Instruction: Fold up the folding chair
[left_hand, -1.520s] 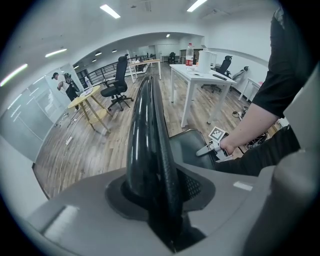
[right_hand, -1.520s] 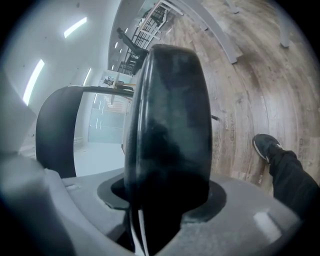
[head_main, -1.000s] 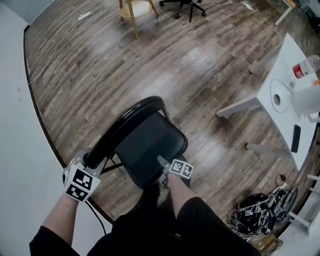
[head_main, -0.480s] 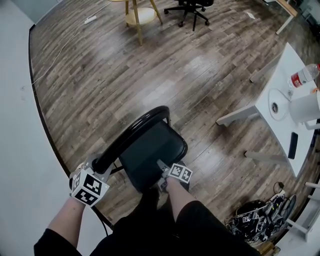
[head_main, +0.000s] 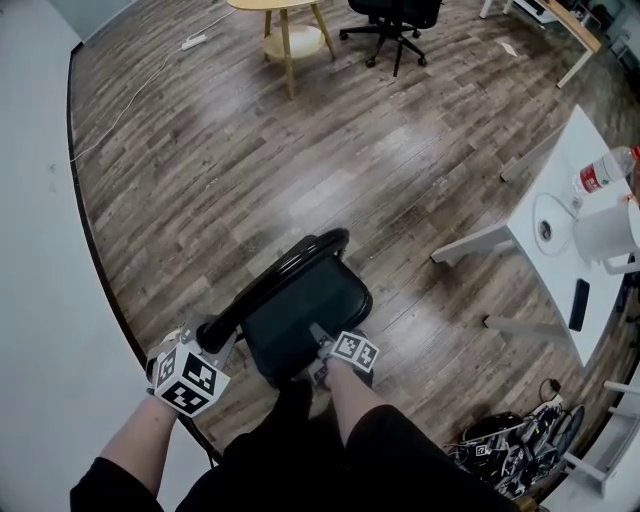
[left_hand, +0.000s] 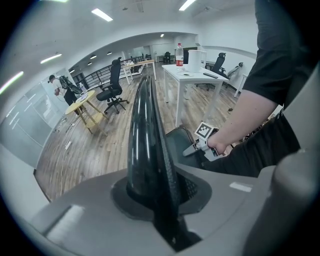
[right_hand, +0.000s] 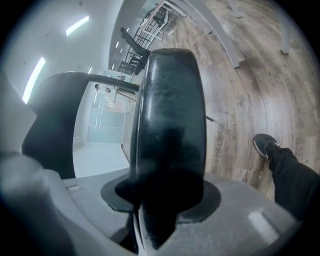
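The black folding chair (head_main: 300, 312) stands on the wood floor just in front of the person's legs. My left gripper (head_main: 207, 333) clamps the curved top rail of the backrest (head_main: 275, 278), and its jaws are closing. In the left gripper view that glossy rail (left_hand: 145, 125) runs straight up between the pads of the left gripper (left_hand: 156, 196). My right gripper (head_main: 318, 355) holds the seat's front edge with its jaws closing. The padded edge (right_hand: 170, 110) fills the gap of the right gripper (right_hand: 159, 202).
A white table (head_main: 560, 165) stands at the right with a bottle (head_main: 598, 174), a white jug (head_main: 610, 228) and a phone (head_main: 577, 304). A wooden stool (head_main: 290, 28) and an office chair (head_main: 395, 18) are far off. Cables (head_main: 505, 450) lie at the lower right.
The seat looks shorter and steeper, its front edge raised with my right gripper. My left gripper has shifted right with the backrest rail.
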